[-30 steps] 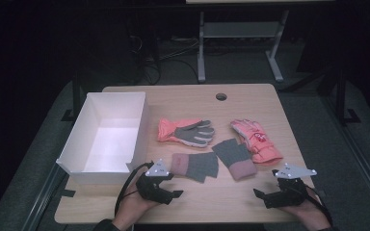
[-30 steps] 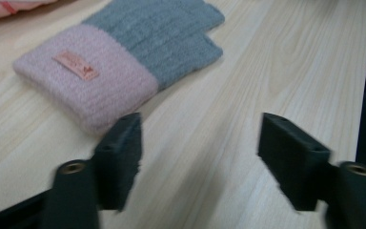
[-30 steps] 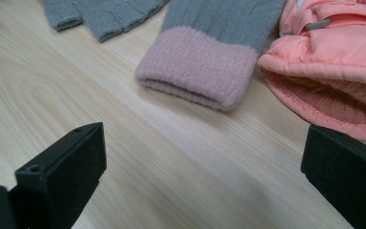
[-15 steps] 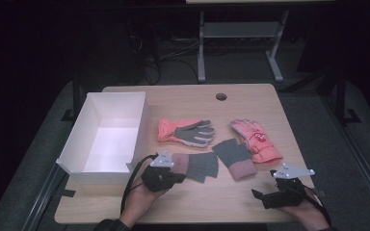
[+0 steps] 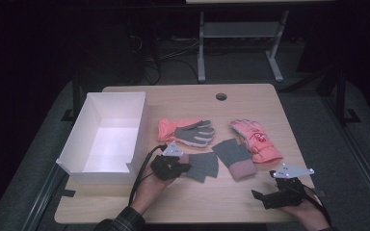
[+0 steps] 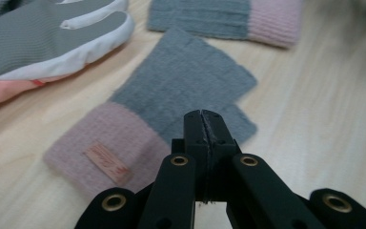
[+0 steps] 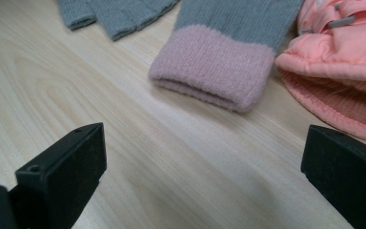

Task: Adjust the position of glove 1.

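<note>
Grey knit mitt [image 6: 183, 86] with pink cuff, flat on wooden worktop [image 5: 212, 207], at 12 o'clock of left claw [image 6: 203, 117]. Left claw fully closed, jaws pressed together, nothing between them; tips over the mitt's near edge, contact not determinable. Right claw [image 7: 200, 176] wide open, empty, above bare worktop; second grey mitt [image 7: 228, 57] at 12 o'clock, coral glove [image 7: 343, 62] at 2 o'clock. From left claw camera: tan label on cuff. From high camera: white box [image 5: 77, 144] at 10 o'clock of left claw.
</note>
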`<move>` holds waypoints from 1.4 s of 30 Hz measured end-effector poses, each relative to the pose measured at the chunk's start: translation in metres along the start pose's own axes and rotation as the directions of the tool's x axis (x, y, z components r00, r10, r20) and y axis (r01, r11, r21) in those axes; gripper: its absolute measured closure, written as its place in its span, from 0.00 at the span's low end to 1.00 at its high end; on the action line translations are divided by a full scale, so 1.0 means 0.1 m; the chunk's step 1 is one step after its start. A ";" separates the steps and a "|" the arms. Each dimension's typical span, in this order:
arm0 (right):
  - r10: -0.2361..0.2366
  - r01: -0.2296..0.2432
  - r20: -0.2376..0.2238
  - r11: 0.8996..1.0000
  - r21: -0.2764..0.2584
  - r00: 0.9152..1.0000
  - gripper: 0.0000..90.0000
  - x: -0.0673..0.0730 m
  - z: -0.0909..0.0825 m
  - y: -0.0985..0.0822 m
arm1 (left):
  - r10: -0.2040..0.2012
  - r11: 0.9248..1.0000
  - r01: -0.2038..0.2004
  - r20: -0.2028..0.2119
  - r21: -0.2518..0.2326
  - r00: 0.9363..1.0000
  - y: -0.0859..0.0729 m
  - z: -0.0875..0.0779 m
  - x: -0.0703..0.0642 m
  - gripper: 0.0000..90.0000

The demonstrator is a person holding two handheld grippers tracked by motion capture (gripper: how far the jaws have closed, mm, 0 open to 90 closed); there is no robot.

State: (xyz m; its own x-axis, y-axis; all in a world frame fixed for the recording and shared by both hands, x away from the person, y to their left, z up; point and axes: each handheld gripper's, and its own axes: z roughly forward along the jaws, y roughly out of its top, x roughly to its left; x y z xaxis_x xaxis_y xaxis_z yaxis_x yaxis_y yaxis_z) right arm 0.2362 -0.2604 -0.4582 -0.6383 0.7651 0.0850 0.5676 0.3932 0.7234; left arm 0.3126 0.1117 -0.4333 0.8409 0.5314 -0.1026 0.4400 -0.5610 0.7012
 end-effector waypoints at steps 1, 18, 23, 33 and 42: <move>0.000 0.000 -0.001 1.000 0.001 1.000 0.01 0.00 0.00 0.00 | 0.000 1.000 0.000 -0.009 -0.002 1.000 0.02 0.01 0.01 1.00; 0.010 -0.010 -0.011 1.000 0.005 1.000 0.01 -0.02 0.02 0.00 | 0.002 1.000 0.000 -0.129 0.012 0.992 0.28 0.30 0.36 1.00; 0.011 -0.011 -0.007 1.000 0.006 1.000 0.01 -0.04 0.01 -0.01 | -0.009 0.999 0.017 -0.151 0.049 0.988 0.27 0.39 0.44 1.00; 0.027 -0.027 0.004 1.000 -0.002 1.000 0.01 -0.05 0.00 -0.01 | -0.026 0.994 0.038 -0.118 0.101 0.993 0.23 0.39 0.42 1.00; 0.032 -0.032 0.008 0.999 -0.005 0.999 0.01 -0.07 -0.01 -0.02 | -0.049 0.990 0.058 -0.077 0.126 0.996 0.15 0.30 0.35 1.00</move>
State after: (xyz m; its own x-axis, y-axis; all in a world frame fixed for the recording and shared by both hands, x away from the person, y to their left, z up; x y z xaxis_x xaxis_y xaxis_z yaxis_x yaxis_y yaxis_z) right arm 0.2386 -0.2670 -0.4594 -0.6157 0.7813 0.1024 0.5849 0.3660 0.7238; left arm 0.3579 0.1030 -0.4476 0.7915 0.6057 -0.0818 0.5247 -0.6045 0.5994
